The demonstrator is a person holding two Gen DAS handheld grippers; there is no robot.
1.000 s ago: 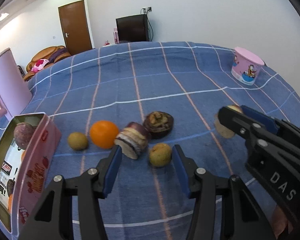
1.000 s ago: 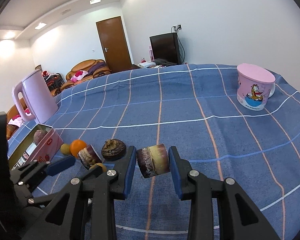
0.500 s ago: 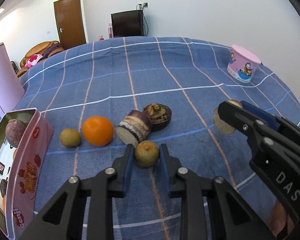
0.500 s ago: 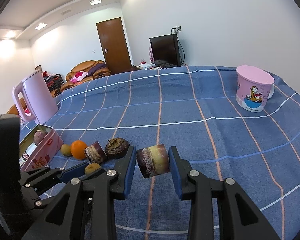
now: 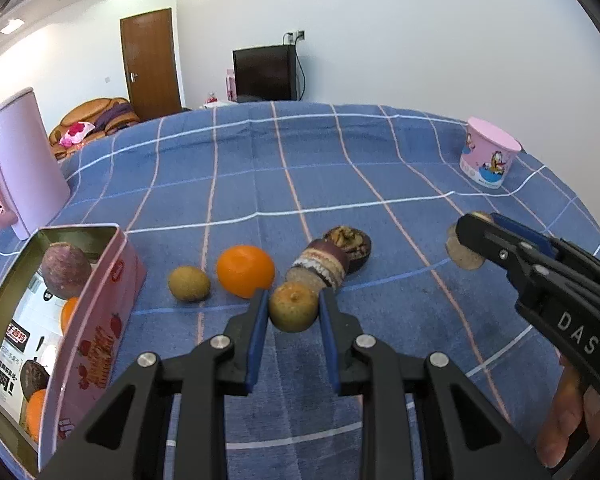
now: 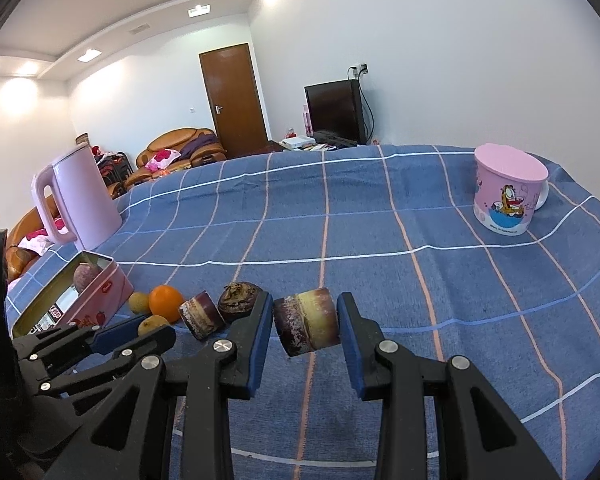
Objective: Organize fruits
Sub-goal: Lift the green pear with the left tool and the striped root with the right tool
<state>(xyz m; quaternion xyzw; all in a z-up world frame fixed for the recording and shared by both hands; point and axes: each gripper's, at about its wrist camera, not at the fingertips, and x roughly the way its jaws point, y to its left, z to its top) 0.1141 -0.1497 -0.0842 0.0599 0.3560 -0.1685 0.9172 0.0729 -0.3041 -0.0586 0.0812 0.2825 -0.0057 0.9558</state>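
My left gripper (image 5: 293, 316) is shut on a small yellow-brown fruit (image 5: 293, 307) and holds it just above the blue checked cloth. Behind it lie an orange (image 5: 245, 270), another small brown fruit (image 5: 189, 283), a cut purple cylinder piece (image 5: 320, 267) and a dark purple half fruit (image 5: 350, 242). My right gripper (image 6: 305, 322) is shut on a cut purple-and-yellow piece (image 6: 306, 321) held above the cloth; it also shows in the left wrist view (image 5: 466, 250). An open pink tin (image 5: 96, 312) at the left holds a purple fruit (image 5: 66, 270) and oranges.
A pink kettle (image 6: 78, 200) stands at the far left of the table. A pink lidded cartoon cup (image 6: 506, 194) stands at the far right. The blue checked cloth (image 6: 360, 220) covers the whole table.
My left gripper closed on the small yellow-brown fruit and lifted it slightly toward me. My right gripper kept hold of its cut piece and barely moved.
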